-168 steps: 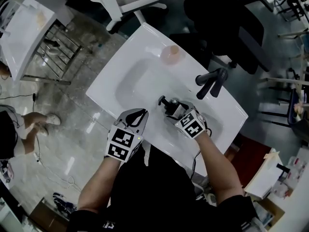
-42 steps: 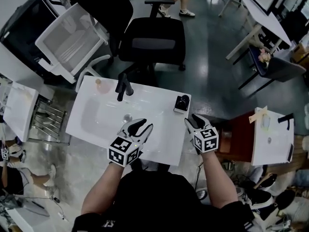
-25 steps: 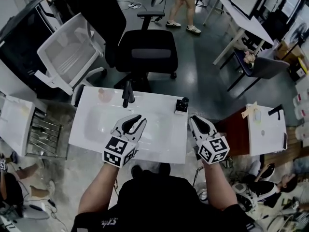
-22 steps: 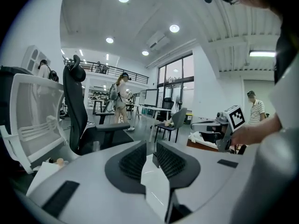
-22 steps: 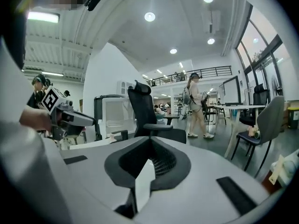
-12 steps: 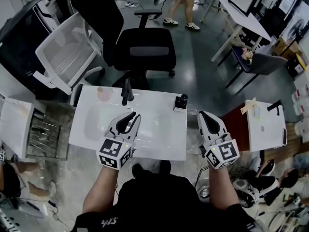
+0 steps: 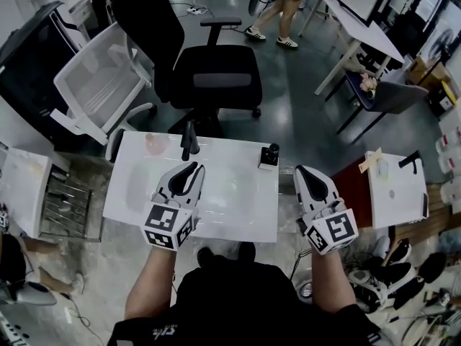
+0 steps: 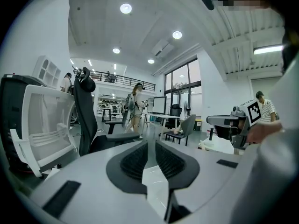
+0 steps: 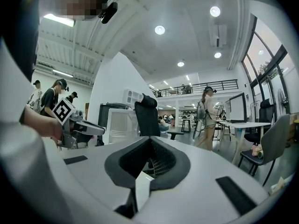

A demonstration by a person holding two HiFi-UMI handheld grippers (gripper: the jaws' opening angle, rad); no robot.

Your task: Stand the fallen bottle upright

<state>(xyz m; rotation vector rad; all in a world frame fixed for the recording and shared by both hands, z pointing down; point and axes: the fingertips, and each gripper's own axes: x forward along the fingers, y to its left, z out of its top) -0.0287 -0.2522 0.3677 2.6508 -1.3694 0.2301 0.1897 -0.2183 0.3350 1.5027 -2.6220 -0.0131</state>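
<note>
Left gripper [image 7: 189,171]: my jaws have just been closing; a thin gap is left, nothing in it. Right gripper [image 7: 308,173]: jaws together, empty. Left is over the washbasin [image 7: 238,218], right just off its right edge. Bottle [image 7: 269,154] stands upright at the back right corner, apart from both.

Black short-sleeved shirt [image 7: 230,294]; white left gripper [image 7: 189,170] and right gripper [image 7: 308,173] bear marker cubes [image 7: 164,226].
</note>
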